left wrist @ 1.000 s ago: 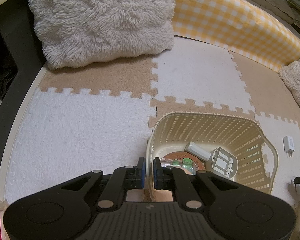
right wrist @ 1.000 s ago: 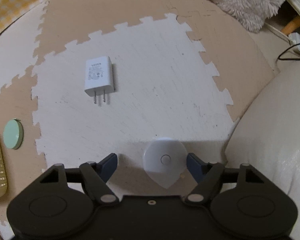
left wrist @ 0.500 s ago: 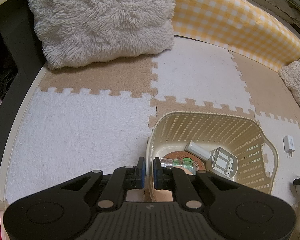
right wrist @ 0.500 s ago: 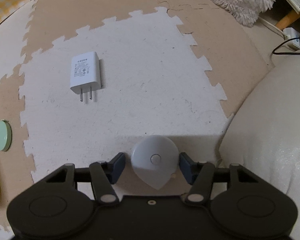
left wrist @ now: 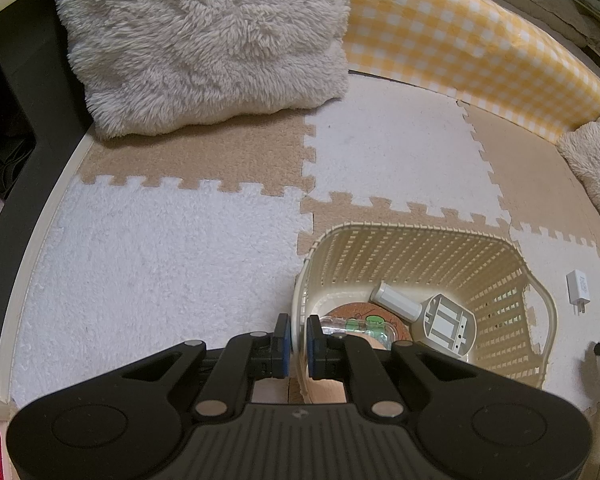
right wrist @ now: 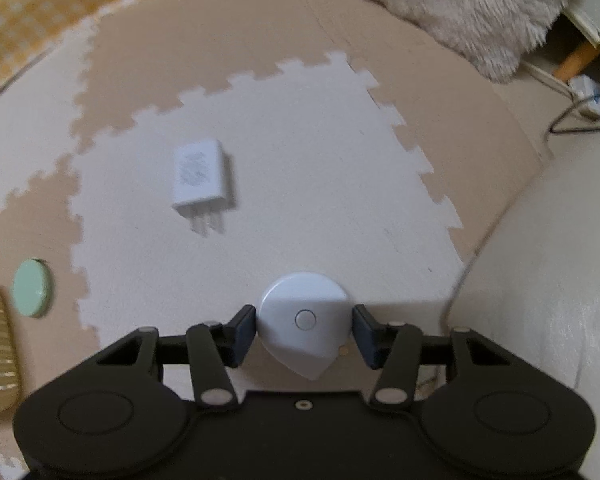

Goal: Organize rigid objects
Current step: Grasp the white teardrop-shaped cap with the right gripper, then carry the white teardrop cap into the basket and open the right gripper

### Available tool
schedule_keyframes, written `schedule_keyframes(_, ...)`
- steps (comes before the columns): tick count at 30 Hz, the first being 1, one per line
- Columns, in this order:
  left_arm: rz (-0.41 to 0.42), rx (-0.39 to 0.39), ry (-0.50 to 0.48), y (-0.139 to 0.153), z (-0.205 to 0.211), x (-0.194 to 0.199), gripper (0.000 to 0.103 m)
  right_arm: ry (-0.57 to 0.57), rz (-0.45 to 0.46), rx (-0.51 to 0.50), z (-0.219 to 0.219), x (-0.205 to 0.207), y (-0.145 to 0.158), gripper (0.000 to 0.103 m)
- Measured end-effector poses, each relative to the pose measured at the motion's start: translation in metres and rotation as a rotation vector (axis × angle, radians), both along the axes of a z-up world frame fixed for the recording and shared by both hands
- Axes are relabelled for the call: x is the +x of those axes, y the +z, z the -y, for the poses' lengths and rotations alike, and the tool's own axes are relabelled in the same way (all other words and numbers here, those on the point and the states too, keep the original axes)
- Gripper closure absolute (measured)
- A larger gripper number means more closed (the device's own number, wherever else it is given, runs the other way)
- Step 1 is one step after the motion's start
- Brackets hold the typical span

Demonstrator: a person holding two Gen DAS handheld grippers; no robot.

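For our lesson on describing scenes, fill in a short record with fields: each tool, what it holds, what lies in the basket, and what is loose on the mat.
left tool: shut on the basket rim
right tool: shut on a white teardrop gadget
in basket: coaster, white tube, grey bracket, clear pack
loose on mat: charger, green disc

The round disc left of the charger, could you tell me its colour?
Pale mint green disc, seen best from the right wrist.
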State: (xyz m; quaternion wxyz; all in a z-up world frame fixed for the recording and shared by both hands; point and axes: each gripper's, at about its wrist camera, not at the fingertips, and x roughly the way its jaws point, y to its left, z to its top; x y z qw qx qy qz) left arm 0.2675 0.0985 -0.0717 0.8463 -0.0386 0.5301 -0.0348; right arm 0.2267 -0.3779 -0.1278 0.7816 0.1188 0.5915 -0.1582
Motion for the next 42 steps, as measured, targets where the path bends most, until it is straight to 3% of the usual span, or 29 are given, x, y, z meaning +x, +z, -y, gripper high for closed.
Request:
schedule_keyframes(13,-0.002,-0.01,0.005,0.0,-0.002,0.001,0.095,0.147,0.274,0.144,-0.053,-0.007,0.058,0.05)
schedule_keyframes(21,-0.003,-0.005,0.003,-0.001,-0.002,0.002,0.095,0.314,0.403,0.297,-0.128,0.001,0.097,0.05)
schedule_keyframes(31,-0.003,-0.005,0.004,-0.001,-0.002,0.002,0.095,0.504,0.379,0.334,-0.227,0.02,0.095,0.05)
schedule_keyframes(42,-0.004,-0.006,0.003,-0.001,-0.002,0.002,0.095,0.525,0.251,0.335,-0.277,0.038,0.047,0.05)
